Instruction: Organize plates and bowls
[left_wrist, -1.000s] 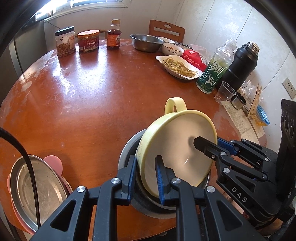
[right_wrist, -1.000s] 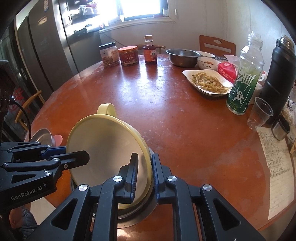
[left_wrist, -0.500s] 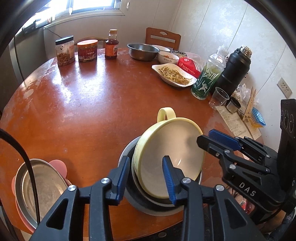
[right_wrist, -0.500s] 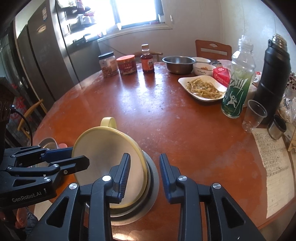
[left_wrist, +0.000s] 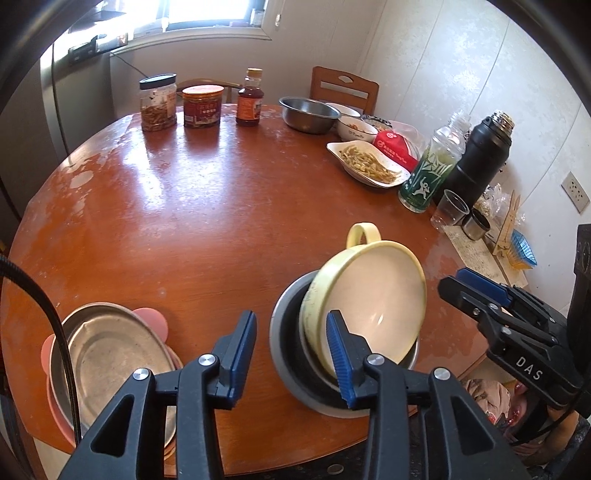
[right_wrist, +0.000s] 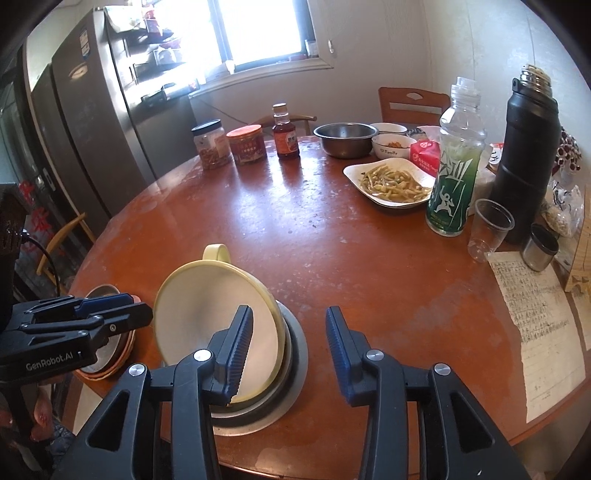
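A pale yellow bowl (left_wrist: 373, 306) with a loop handle leans tilted inside a steel bowl (left_wrist: 286, 373) near the table's front edge; the yellow bowl (right_wrist: 207, 317) and steel bowl (right_wrist: 297, 354) also show in the right wrist view. My left gripper (left_wrist: 290, 350) hovers just short of the stack's left rim. Its jaws are opening and its pads touch nothing. My right gripper (right_wrist: 290, 347) hangs at the stack's right side, jaws also opening, with only the steel rim and table seen through the gap. At the front left, a steel plate (left_wrist: 107, 354) lies on pink plates (left_wrist: 151, 317).
Across the round wooden table (left_wrist: 184, 221) stand two jars (left_wrist: 159, 103), a sauce bottle (left_wrist: 251, 98), a second steel bowl (left_wrist: 308, 114), a white dish of food (left_wrist: 369, 164), a green bottle (left_wrist: 428, 173), a black flask (left_wrist: 476, 162), a clear cup (left_wrist: 450, 212) and a paper sheet (right_wrist: 535, 321).
Both grippers let go of the yellow bowl's rim, spread their jaws and drew back and upward. The bowl stays leaning in the steel bowl.
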